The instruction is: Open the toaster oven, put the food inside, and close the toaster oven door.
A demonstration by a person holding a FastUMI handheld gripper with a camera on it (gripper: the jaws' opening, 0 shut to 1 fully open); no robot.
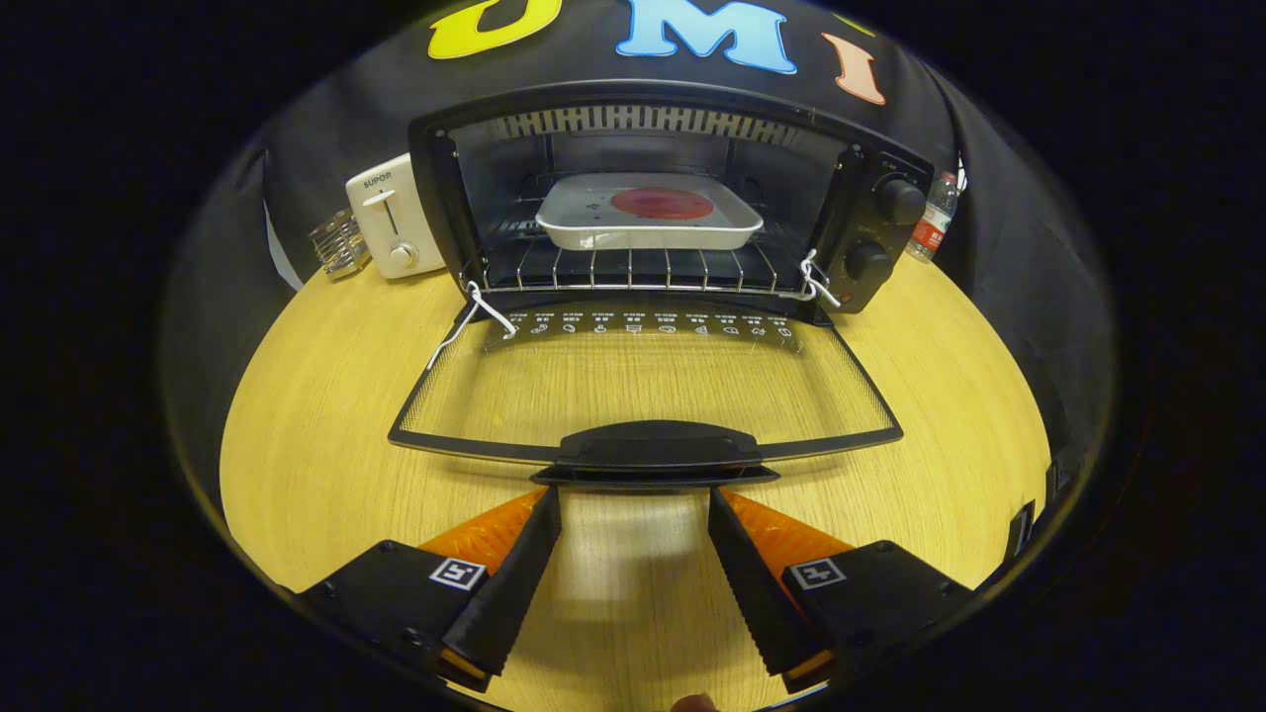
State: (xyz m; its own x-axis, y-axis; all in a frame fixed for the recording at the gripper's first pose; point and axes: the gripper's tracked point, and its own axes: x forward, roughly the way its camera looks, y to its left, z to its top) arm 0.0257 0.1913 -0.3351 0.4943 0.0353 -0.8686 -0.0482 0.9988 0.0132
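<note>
A white toaster, wire rack and bottle stand on the wooden table.

Black toaster oven, glass door down flat, food tray on rack

Looks like a staged recording booth, not a real kitchen: black cloth wall beyond the hand-held gripper, plain wooden desk, with an oven, toaster and water bottle lined up ahead.
</note>
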